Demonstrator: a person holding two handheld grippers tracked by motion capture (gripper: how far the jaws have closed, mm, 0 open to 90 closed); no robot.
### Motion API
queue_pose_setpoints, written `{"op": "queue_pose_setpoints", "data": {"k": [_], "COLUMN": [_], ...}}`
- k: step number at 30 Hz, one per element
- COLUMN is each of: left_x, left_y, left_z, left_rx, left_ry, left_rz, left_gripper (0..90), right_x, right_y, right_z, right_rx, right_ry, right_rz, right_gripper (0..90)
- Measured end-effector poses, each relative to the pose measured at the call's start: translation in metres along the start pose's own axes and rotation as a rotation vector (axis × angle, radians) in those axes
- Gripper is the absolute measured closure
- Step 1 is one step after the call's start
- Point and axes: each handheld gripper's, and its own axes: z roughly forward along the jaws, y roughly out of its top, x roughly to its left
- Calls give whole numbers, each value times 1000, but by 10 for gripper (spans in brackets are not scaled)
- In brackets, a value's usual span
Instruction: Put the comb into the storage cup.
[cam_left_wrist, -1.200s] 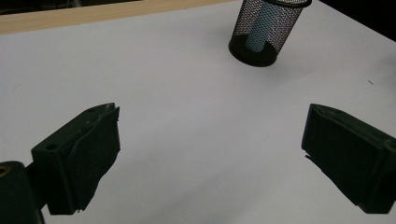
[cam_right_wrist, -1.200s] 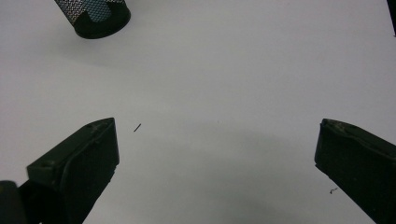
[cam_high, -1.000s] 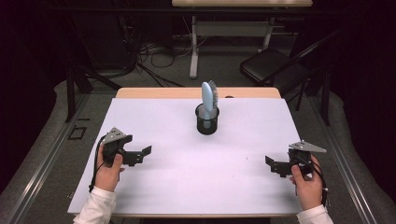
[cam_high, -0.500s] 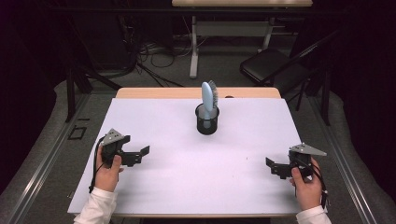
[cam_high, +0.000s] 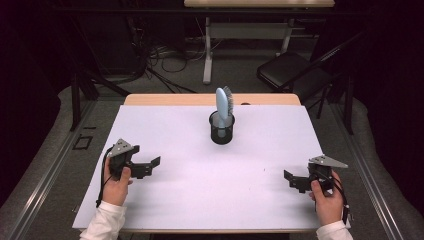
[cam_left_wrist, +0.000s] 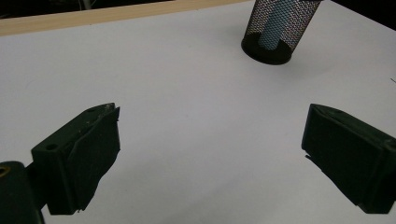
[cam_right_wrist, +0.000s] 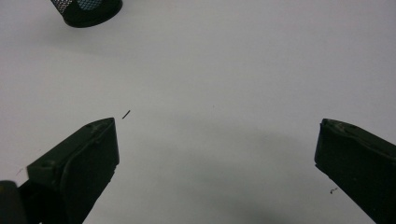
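Observation:
A black mesh cup (cam_high: 221, 134) stands upright at the middle rear of the white table (cam_high: 200, 200). A light blue brush (cam_high: 223, 103) stands in it, bristles up and facing right. In the left gripper view the cup (cam_left_wrist: 279, 31) is ahead to the right, with the blue handle (cam_left_wrist: 275, 28) seen through the mesh. My left gripper (cam_high: 155, 164) is at the left of the table, open and holding nothing. Its jaws are wide apart in the left gripper view (cam_left_wrist: 210, 140). My right gripper (cam_high: 288, 178) is near the right front edge, open with nothing between the jaws (cam_right_wrist: 217, 144). The cup's base (cam_right_wrist: 91, 9) shows at the top left of the right gripper view.
A wooden strip (cam_high: 210, 99) runs along the table's far edge. Behind the table are a black chair (cam_high: 292, 70), cables on the floor and another table's legs (cam_high: 207, 50). A tiny dark speck (cam_right_wrist: 126, 114) lies on the white surface near my right gripper.
Both grippers have drifted slightly toward the person's side of the table. The cup and brush have not moved.

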Motion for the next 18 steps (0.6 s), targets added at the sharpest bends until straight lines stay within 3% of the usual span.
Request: {"op": "queue_pose_setpoints", "data": {"k": [18], "left_x": [7], "left_y": [0], "left_z": [-4], "left_rx": [-16], "left_ry": [10], "left_rz": [-21], "left_gripper": [45], "right_x": [-2], "right_y": [-1], "right_z": [1], "right_rx": [0], "right_ry": [-12], "right_rz": [13], "right_gripper": [0]}}
